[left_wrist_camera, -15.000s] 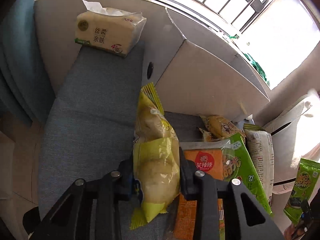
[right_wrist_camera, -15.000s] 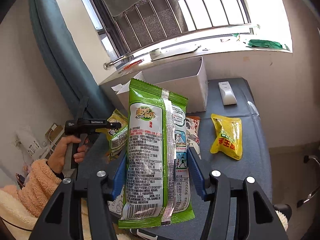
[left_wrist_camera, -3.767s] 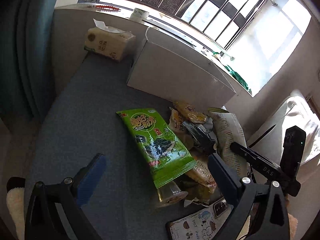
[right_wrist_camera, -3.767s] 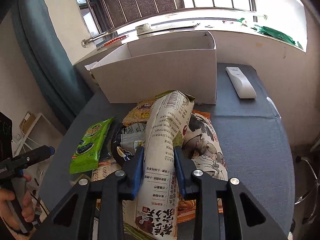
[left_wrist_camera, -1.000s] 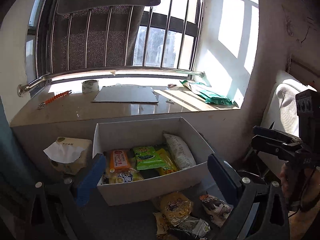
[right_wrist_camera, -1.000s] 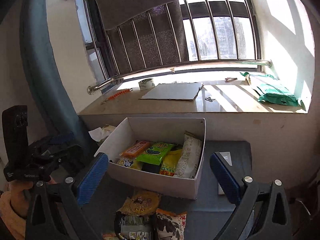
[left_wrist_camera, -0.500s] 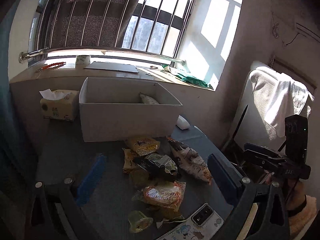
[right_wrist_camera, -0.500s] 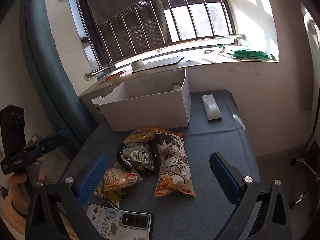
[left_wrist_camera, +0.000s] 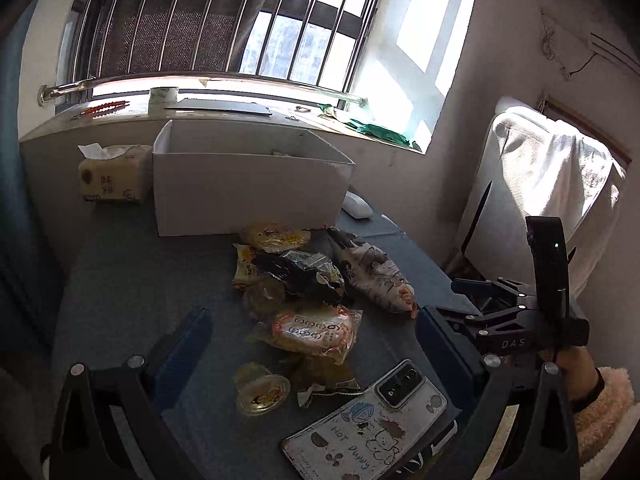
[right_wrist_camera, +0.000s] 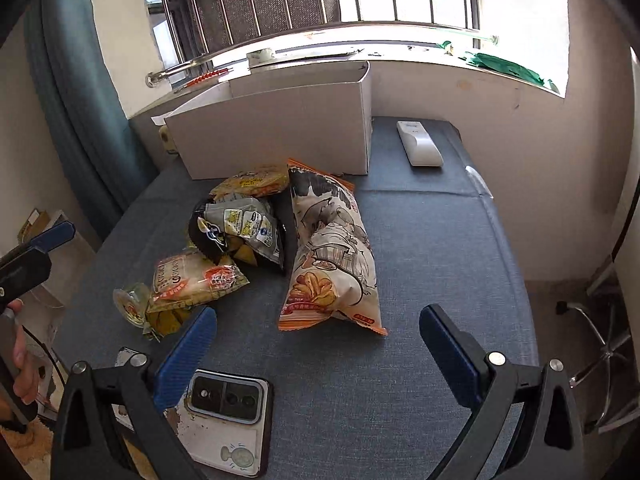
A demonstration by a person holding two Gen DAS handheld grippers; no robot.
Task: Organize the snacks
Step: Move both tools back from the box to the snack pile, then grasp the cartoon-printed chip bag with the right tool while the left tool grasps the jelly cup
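Both tongs gaping, left tongs (left_wrist_camera: 312,344), right tongs (right_wrist_camera: 316,344), tissue pack (left_wrist_camera: 114,178) clear only from left

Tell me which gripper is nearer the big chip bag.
Right, I judge. The right gripper hangs open with the chip bag lying just ahead between its fingers. The left gripper, also open, faces the smaller packets, with the bag off to its right.
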